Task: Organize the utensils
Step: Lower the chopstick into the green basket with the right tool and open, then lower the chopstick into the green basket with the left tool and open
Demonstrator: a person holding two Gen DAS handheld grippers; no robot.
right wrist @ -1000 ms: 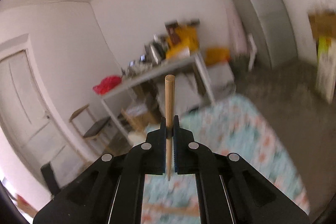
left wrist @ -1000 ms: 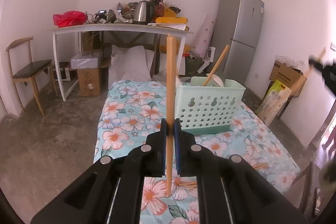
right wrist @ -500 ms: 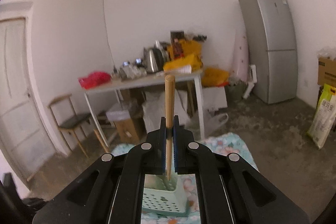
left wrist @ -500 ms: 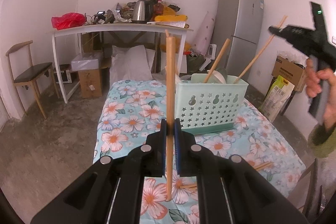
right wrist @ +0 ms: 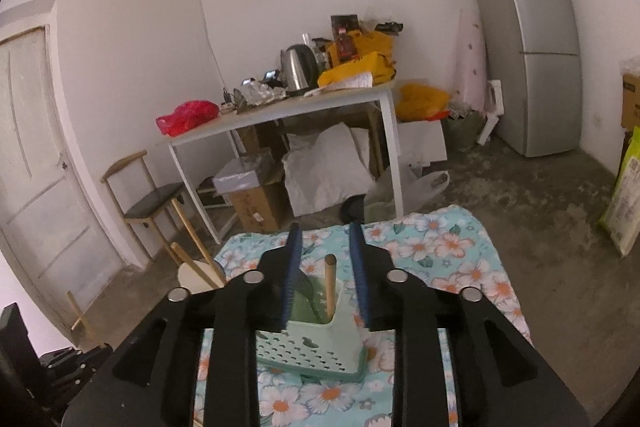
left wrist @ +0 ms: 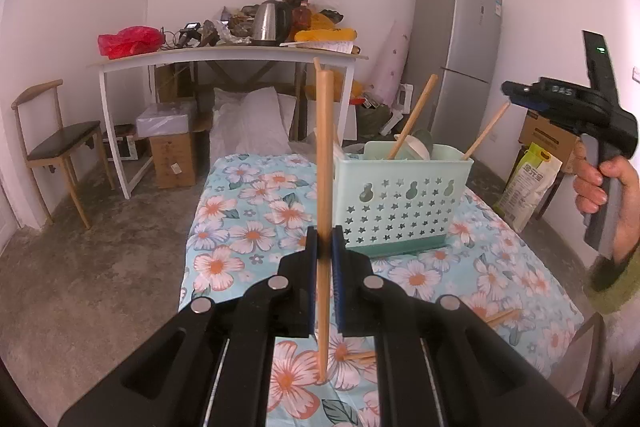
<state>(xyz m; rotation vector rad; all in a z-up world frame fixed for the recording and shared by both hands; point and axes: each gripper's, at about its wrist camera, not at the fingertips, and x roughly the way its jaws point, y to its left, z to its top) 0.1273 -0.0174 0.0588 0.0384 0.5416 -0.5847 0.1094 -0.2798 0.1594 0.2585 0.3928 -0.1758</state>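
**Right tool lets go over the basket**

The left tool (left wrist: 324, 259) is clenched on an upright chopstick (left wrist: 323, 163), held in front of the green basket (left wrist: 404, 203). The basket stands on the desk (left wrist: 240, 227) with its flowered cloth.

The right tool (right wrist: 326, 277) hangs above the basket (right wrist: 308, 351), and its jaws are opening. A chopstick (right wrist: 330, 285) stands between them, touching neither pad, its lower end inside the basket. In the left view this stick (left wrist: 484, 133) leans out of the basket's right end, just below the right tool (left wrist: 516, 97) and the hand (left wrist: 600, 187) gripping it.

A wooden spoon (left wrist: 412, 117) leans in the basket too. Two more chopsticks (left wrist: 502, 317) lie on the cloth, in front of the basket.
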